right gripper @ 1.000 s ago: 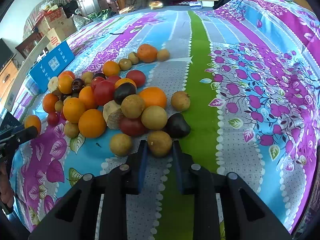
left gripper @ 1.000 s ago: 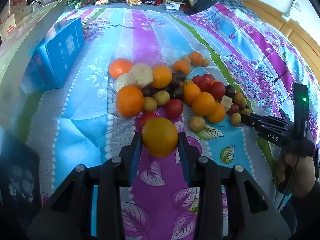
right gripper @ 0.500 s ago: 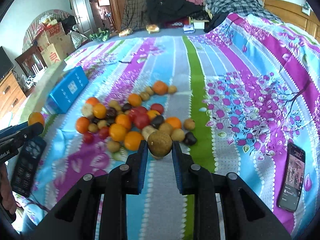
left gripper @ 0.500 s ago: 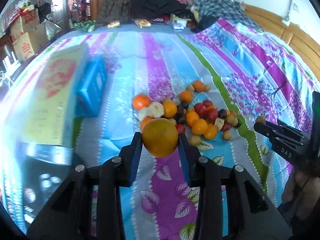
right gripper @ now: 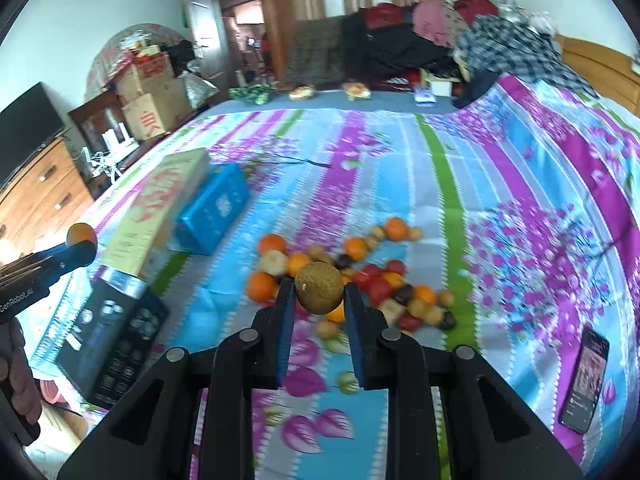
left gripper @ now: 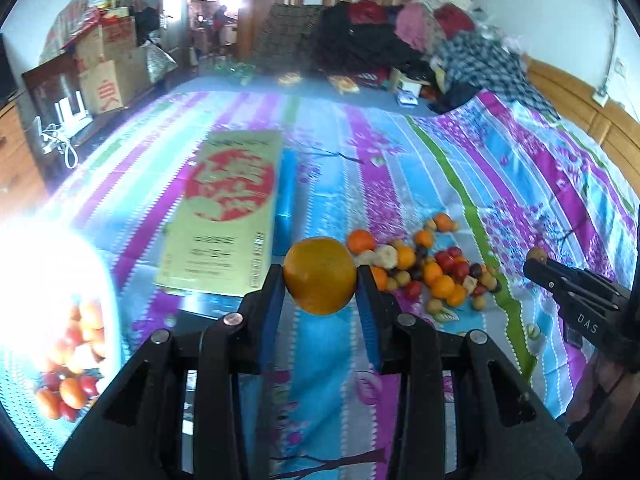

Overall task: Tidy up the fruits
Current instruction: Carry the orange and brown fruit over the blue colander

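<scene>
Left wrist view: striped floral bedspread, left gripper clamping orange, right gripper clamping brown fruit.

yellow box beside blue box | black box near | phone on bedspread

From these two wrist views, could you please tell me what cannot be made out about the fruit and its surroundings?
- Left wrist view: the fruit container at lower left is washed out by glare; its shape and contents are unclear.
- Right wrist view: fruits in the pile behind the held brown fruit are hidden and motion-blurred.
- Right wrist view: the phone screen is too small to read.
</scene>
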Available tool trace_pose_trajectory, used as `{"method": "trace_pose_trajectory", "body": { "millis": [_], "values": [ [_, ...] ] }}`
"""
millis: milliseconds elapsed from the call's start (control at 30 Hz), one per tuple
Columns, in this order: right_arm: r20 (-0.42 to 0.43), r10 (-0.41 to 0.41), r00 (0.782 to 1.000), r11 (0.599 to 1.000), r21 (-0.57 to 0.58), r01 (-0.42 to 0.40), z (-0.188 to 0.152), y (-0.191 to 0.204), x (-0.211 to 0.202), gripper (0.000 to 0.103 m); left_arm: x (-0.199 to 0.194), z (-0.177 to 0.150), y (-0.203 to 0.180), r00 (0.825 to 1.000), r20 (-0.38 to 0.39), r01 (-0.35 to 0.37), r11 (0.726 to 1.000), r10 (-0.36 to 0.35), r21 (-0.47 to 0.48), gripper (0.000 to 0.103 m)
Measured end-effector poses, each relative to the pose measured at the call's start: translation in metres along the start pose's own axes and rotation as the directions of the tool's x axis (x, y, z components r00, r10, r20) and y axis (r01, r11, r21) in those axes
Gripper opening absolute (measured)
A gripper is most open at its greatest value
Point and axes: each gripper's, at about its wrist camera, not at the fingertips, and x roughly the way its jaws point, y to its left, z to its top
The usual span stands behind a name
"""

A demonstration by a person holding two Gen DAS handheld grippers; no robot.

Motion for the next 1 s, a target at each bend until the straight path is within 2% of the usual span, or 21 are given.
{"method": "trace_pose_trajectory", "body": {
  "millis": [633, 800, 1000],
  "values": [
    [0.011, 0.159, 0.987, 0.976, -0.151, -0.156, 0.041, 0.131, -0.011, 0.028, -0.053, 0.004, 0.092, 0.992, 0.066, -0.094, 0.986, 0.103, -0.134, 0.037],
    [0.001, 0.206, 0.979, 0.960, -0.195, -0.202, 0.049, 0.172, -0.012, 0.028, -0.067, 0.000, 0.122, 0.988, 0.070, -0.123, 0.977, 0.137, -0.172, 0.037],
    [-0.045, 0.284, 0.958, 0.928, -0.241, -0.286, 0.057, 0.230, -0.005, 0.028, -0.086, -0.006, 0.167, 0.978, 0.063, -0.182, 0.956, 0.201, -0.229, 0.037]
  ]
}}
